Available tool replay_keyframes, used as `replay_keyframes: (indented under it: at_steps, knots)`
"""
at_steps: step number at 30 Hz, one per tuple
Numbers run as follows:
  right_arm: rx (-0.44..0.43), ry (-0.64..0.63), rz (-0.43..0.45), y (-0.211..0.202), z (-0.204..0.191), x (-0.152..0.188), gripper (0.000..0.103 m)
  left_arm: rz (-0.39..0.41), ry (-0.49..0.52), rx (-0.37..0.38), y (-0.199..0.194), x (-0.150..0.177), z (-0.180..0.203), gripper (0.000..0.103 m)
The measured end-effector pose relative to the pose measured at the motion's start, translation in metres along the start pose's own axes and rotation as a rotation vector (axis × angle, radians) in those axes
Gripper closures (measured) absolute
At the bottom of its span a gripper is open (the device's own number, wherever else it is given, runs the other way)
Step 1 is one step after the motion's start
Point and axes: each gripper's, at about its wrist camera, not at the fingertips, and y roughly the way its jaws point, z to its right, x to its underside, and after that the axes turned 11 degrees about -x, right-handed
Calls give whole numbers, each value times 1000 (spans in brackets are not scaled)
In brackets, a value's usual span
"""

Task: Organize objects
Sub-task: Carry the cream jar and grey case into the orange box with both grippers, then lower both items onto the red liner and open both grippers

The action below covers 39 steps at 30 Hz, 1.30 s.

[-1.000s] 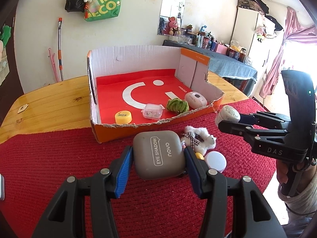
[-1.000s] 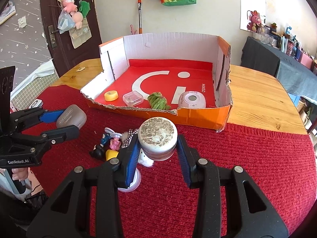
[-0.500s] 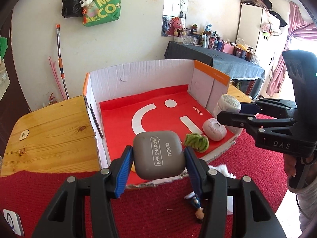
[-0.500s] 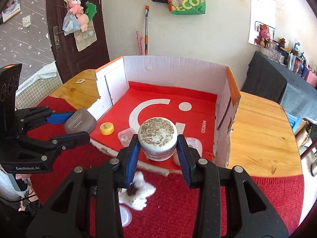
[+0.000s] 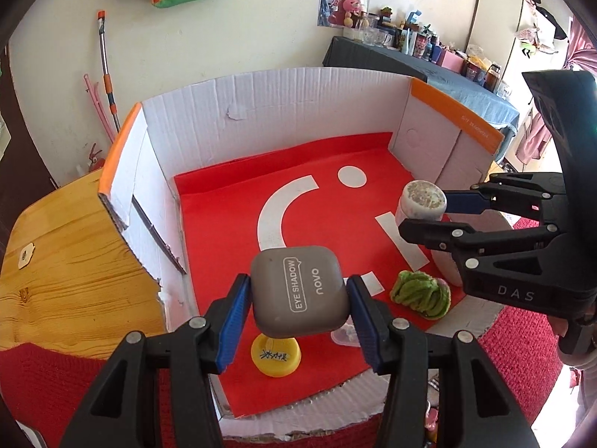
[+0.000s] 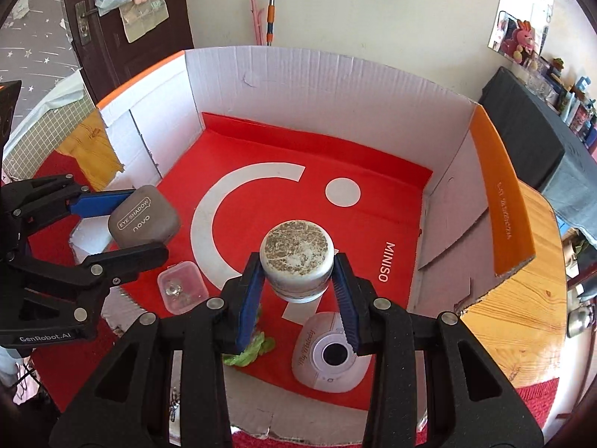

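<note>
Left fingers (image 5: 298, 295): your blue pads grasp the grey case (image 5: 298, 291) by its two sides, held above the box floor.
Right fingers (image 6: 296, 280): clamped on the white jar (image 6: 297, 265), lid up, also held over the floor.
Below your left fingers: a yellow cap (image 5: 275, 355) and a clear tub (image 5: 345, 334).
Below your right fingers: a green scrunchie (image 6: 249, 349) and a white round device (image 6: 330, 354).
Around both: the box (image 6: 335, 86), red inside, walls white.
Outside the box: red mat (image 5: 44, 384) on the wooden surface (image 5: 71, 268).
</note>
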Motion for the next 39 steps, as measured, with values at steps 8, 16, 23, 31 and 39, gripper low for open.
replay_keyframes:
  at_steps: [8, 16, 23, 31, 39]
  knots:
    - [2, 28, -93, 17, 12, -4, 67, -64, -17, 4, 17, -2, -4, 49]
    - [4, 20, -136, 23, 14, -1, 67, -96, -25, -6, 26, -2, -6, 49]
    - [10, 13, -142, 23, 15, 2, 67, -99, -18, -26, 30, -5, -6, 49]
    - [11, 10, -164, 25, 19, 4, 67, -106, 7, -53, 34, -6, -3, 48]
    - [11, 4, -178, 23, 18, 5, 67, -112, 38, -91, 37, -5, 2, 48]
